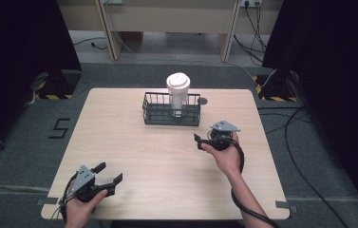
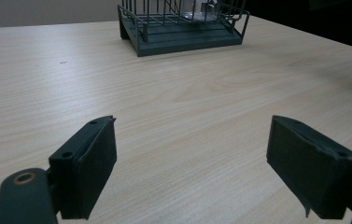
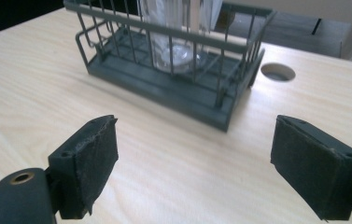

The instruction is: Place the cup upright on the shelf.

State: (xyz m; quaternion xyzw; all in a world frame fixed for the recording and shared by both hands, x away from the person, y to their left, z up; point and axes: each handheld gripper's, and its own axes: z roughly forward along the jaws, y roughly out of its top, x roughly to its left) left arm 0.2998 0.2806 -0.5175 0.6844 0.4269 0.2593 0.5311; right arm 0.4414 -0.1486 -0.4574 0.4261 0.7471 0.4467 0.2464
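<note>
A clear plastic cup with a white lid [image 1: 178, 92] stands upright inside a dark wire basket [image 1: 154, 114] at the back middle of the wooden table [image 1: 119, 142]. The right gripper view shows the cup's clear lower part [image 3: 176, 32] behind the basket's bars [image 3: 117, 70]. My right gripper [image 1: 204, 139] hovers open a short way in front and to the right of the basket, nothing between its jaws [image 3: 192, 163]. At the table's near left corner my left gripper [image 1: 109, 174] is open and empty [image 2: 192, 163], with the basket [image 2: 183, 39] far ahead.
A round cable hole [image 1: 202, 101] sits in the tabletop just right of the basket, also seen in the right gripper view as the hole [image 3: 278, 72]. Cables [image 1: 295, 156] run over the floor right of the table. Dark curtains flank both sides.
</note>
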